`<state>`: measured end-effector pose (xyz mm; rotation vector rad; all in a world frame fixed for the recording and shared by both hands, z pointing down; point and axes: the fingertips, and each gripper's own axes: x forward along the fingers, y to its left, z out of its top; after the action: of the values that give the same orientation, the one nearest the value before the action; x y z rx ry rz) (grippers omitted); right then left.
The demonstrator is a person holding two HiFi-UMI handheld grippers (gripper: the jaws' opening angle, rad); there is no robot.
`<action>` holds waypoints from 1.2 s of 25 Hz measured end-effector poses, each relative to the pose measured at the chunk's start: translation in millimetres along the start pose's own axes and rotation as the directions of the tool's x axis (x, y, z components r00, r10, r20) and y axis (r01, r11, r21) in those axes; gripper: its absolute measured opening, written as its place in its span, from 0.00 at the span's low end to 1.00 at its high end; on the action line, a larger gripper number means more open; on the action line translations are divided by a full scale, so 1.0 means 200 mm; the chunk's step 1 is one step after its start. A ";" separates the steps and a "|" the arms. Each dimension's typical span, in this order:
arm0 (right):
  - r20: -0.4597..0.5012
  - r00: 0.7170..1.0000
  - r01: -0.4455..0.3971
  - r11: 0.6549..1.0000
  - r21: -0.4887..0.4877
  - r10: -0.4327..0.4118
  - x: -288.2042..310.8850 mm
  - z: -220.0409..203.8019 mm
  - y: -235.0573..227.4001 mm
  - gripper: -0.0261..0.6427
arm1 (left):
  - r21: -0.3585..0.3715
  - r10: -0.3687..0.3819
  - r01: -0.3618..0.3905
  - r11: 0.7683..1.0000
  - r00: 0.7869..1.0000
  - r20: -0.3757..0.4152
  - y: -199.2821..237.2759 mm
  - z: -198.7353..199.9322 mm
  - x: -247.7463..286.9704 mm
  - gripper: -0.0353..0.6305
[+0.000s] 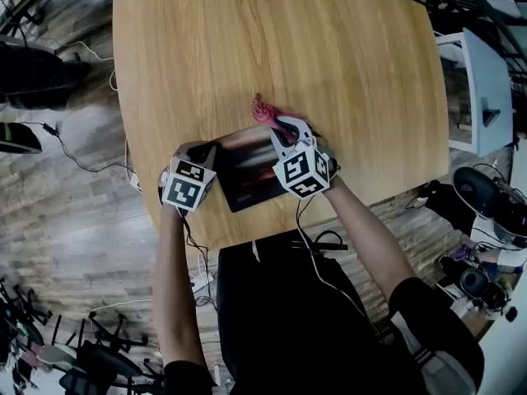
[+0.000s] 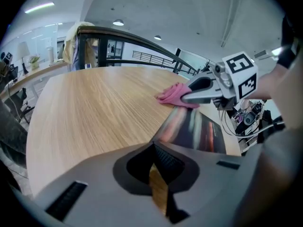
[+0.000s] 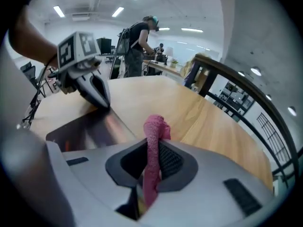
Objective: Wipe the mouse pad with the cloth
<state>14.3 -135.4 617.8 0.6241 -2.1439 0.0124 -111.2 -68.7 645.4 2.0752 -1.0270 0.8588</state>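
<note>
Both my forearms reach down over the near edge of the wooden table [image 1: 329,56], one tool in each hand. My left gripper [image 1: 211,151] has its jaws drawn together, with only a sliver of wood grain showing behind them and nothing between. Its tip sits at the left corner of the mouse pad [image 1: 247,175], and I judge it is pinning that corner down. My right gripper [image 1: 282,127] is clamped on the pink cloth [image 1: 265,112]. In its own view, a narrow rope of cloth [image 3: 152,160] stands up between the ribbed pads. From my left side, the loose bunch of cloth [image 2: 171,93] shows at the far end of the pad [image 2: 199,129], right where pad meets table.

The dark, glossy pad lies flat near the table's front edge, between my two tools.

Several things worry me from here. The cloth is pinched as a thin bunch, so little fabric may touch the pad, and the hard jaw tips could scrape the glossy surface instead of wiping it. Starting at the edge, a stroke could catch and lift the pad's rim. If my left tip slips off its corner, the pad will probably slide with the stroke. Drag could also tug the cloth out of my grip.
</note>
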 end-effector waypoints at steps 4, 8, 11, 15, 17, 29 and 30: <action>-0.054 0.996 -0.066 0.998 -0.024 0.064 0.09 -0.06 0.12 0.12 | 0.002 0.007 -0.007 1.000 1.000 -0.010 0.00 0.00 -0.01 0.09; -0.055 0.994 -0.096 0.995 -0.043 0.093 0.09 -0.05 0.19 0.12 | -0.004 0.009 -0.009 1.000 1.000 -0.026 0.00 -0.01 -0.01 0.09; -0.052 0.990 -0.137 0.988 -0.069 0.134 0.10 -0.03 0.25 0.12 | -0.011 0.011 -0.011 1.000 1.000 -0.027 0.00 -0.02 0.00 0.09; -0.044 0.978 -0.208 0.970 -0.129 0.204 0.10 0.01 0.36 0.12 | -0.012 0.008 -0.008 1.000 0.999 -0.036 0.00 -0.02 0.00 0.09; -0.044 0.973 -0.231 0.962 -0.145 0.227 0.10 0.02 0.41 0.12 | -0.014 0.006 -0.006 1.000 0.999 -0.037 0.01 -0.02 0.00 0.09; -0.049 0.953 -0.303 0.929 -0.211 0.300 -0.06 -0.11 0.62 0.12 | -0.012 0.006 -0.006 1.000 1.000 -0.013 0.02 0.00 0.00 0.09; -0.049 0.952 -0.306 0.929 -0.209 0.303 -0.08 -0.12 0.64 0.12 | -0.008 0.006 -0.006 1.000 1.000 -0.013 0.02 0.00 -0.01 0.09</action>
<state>-16.0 -12.2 648.1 0.1615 -2.1701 -0.0436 -115.4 -70.8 645.4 2.0583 -1.0291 0.8684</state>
